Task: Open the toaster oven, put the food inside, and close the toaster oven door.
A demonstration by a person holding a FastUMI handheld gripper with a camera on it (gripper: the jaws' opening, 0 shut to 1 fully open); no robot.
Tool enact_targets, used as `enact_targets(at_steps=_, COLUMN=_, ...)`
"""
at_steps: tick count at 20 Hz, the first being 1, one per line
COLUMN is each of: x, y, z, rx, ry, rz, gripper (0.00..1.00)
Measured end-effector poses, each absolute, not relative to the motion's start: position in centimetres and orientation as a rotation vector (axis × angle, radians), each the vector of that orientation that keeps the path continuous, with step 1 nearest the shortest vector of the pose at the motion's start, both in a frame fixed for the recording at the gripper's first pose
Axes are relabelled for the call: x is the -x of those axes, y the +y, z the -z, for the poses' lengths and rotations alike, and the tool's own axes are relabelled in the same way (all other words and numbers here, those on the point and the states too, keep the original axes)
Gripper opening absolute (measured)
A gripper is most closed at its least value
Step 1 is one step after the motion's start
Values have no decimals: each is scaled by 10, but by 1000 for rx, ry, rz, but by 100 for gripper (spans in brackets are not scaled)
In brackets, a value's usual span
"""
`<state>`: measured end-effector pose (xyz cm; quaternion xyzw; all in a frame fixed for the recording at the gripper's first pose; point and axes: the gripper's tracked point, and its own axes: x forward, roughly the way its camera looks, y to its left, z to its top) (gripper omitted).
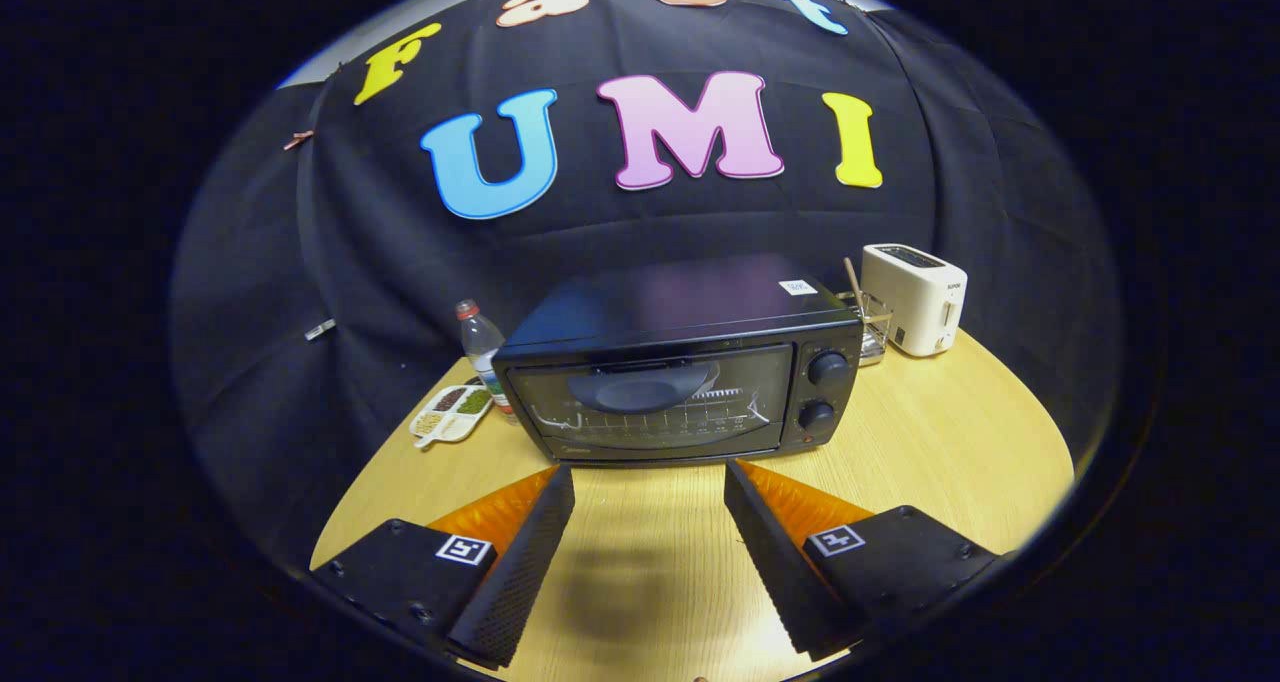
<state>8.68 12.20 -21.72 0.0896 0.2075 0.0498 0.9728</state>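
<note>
My tongs gape empty; the closed toaster oven sits straight ahead, just beyond, door facing me.

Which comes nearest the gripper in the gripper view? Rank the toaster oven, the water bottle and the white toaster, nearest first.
The gripper is open and holds nothing.
1. Toaster oven: just ahead of the fingers, door closed.
2. Water bottle: beside the oven's left rear side.
3. White toaster: beyond the oven's right rear corner, at the table's far edge.
</note>
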Motion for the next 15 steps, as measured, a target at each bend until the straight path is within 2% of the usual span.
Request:
enact_targets(at_steps=6, x=-32, y=76, z=141, rx=-117, ry=244, rz=-96, gripper=98)
enact_targets(at_steps=15, x=-22, y=27, z=92, rx=-110, ry=142, rz=-21, gripper=98)
